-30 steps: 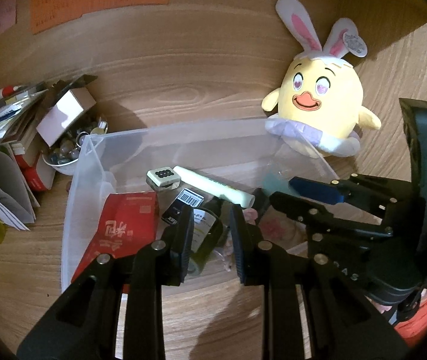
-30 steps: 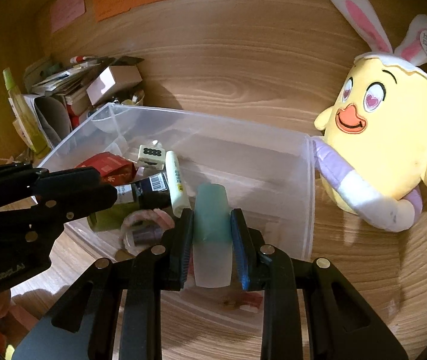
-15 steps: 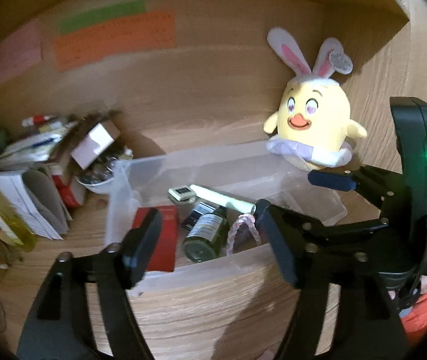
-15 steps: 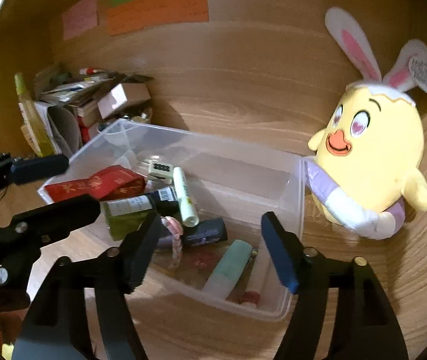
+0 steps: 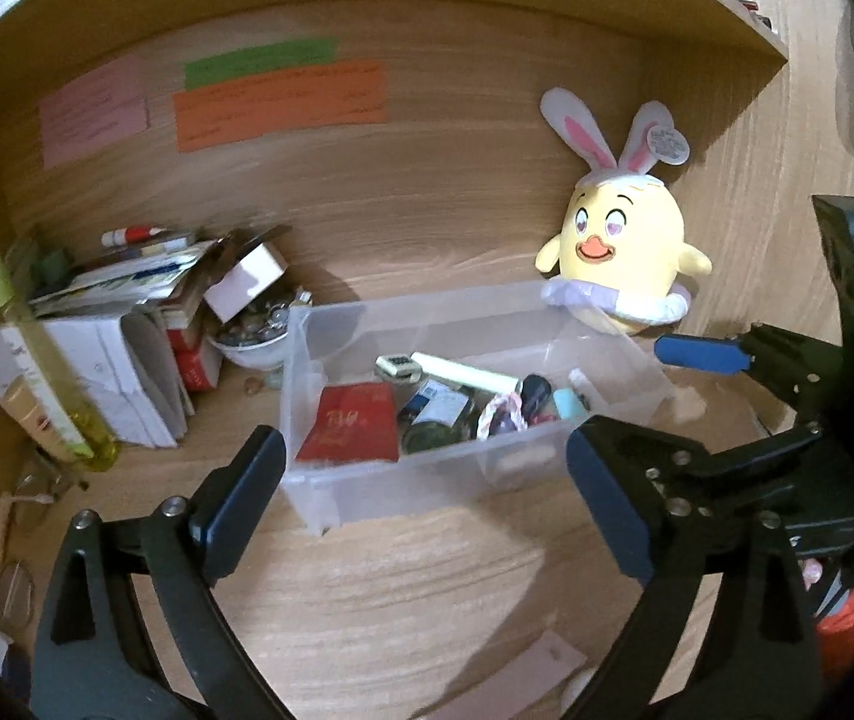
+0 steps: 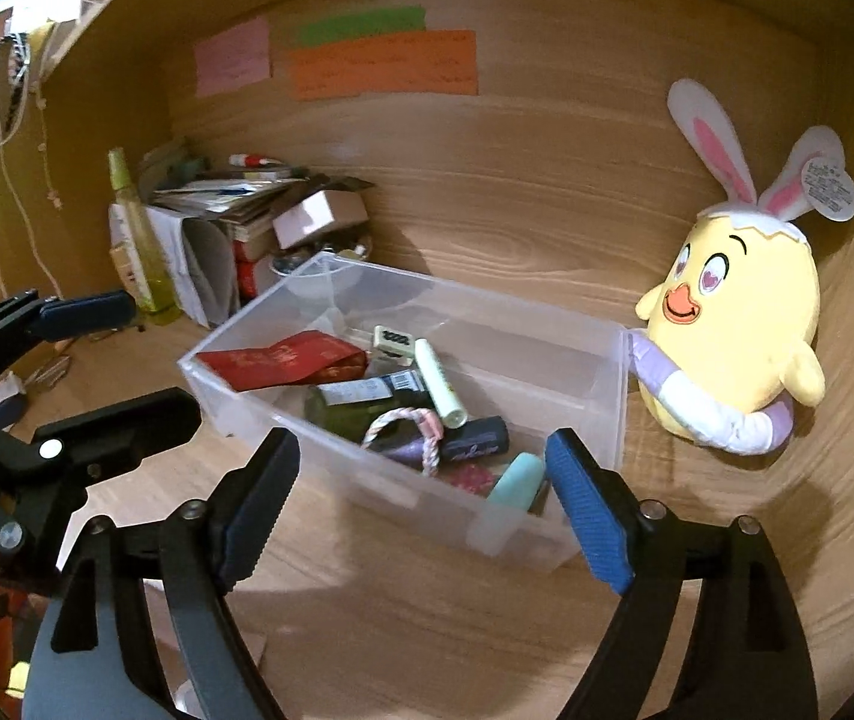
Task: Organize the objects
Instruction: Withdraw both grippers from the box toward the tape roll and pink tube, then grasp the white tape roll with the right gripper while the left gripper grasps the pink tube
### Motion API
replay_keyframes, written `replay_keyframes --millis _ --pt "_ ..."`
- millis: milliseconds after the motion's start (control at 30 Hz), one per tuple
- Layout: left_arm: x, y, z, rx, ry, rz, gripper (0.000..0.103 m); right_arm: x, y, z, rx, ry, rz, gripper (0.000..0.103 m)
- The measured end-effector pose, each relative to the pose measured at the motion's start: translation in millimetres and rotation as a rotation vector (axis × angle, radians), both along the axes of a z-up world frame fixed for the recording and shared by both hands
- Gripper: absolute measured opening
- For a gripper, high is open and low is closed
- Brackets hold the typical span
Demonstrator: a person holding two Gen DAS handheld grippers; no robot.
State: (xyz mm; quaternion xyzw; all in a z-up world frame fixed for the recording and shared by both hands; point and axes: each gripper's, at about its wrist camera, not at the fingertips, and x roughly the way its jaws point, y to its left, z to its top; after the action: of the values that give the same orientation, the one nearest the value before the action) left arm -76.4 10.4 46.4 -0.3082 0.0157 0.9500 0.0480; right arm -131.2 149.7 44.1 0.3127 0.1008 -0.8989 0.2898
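A clear plastic bin (image 5: 366,495) (image 6: 604,387) stands on the wooden desk. In it lie a red packet (image 5: 354,423) (image 6: 282,357), a green bottle (image 5: 433,429) (image 6: 360,402), a white tube (image 5: 469,371) (image 6: 440,384), a pink rope loop (image 5: 502,411) (image 6: 402,420) and a teal tube (image 5: 568,405) (image 6: 517,477). My left gripper (image 5: 427,492) hangs in front of the bin with its jaws opening and nothing between them. My right gripper (image 6: 423,492) is also drawn back from the bin, its jaws opening and empty. A yellow bunny-eared plush chick (image 5: 625,264) (image 6: 733,324) leans at the bin's right end.
At the back left is a heap of papers and boxes (image 5: 114,324) (image 6: 228,210), with a yellow-green bottle (image 5: 42,372) and a bowl of small items (image 5: 252,339). Coloured paper notes (image 5: 276,102) are stuck on the back wall. A pink card (image 5: 523,684) lies on the near desk.
Both grippers have pulled back and up from the bin and spread their jaws. The right one has let go of the teal tube, which now lies in the bin.
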Motion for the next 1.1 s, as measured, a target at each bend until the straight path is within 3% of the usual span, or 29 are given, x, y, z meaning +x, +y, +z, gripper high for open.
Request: replay_keyframes --millis 500,900,1033,1100 --pt "41 -30 -40 0.000 -0.129 0.091 0.097 56 12 -36 0.026 -0.101 0.035 0.082" --pt "65 -52 -73 0.035 -0.226 0.145 0.097 99 -7 -65 0.060 -0.169 0.149 0.082" --pt "74 -48 -81 0.025 -0.247 0.118 0.097 109 -13 -75 0.090 -0.163 0.165 0.080" --pt "78 -46 -86 0.018 -0.260 0.103 0.097 111 -15 -80 0.096 -0.172 0.168 0.070"
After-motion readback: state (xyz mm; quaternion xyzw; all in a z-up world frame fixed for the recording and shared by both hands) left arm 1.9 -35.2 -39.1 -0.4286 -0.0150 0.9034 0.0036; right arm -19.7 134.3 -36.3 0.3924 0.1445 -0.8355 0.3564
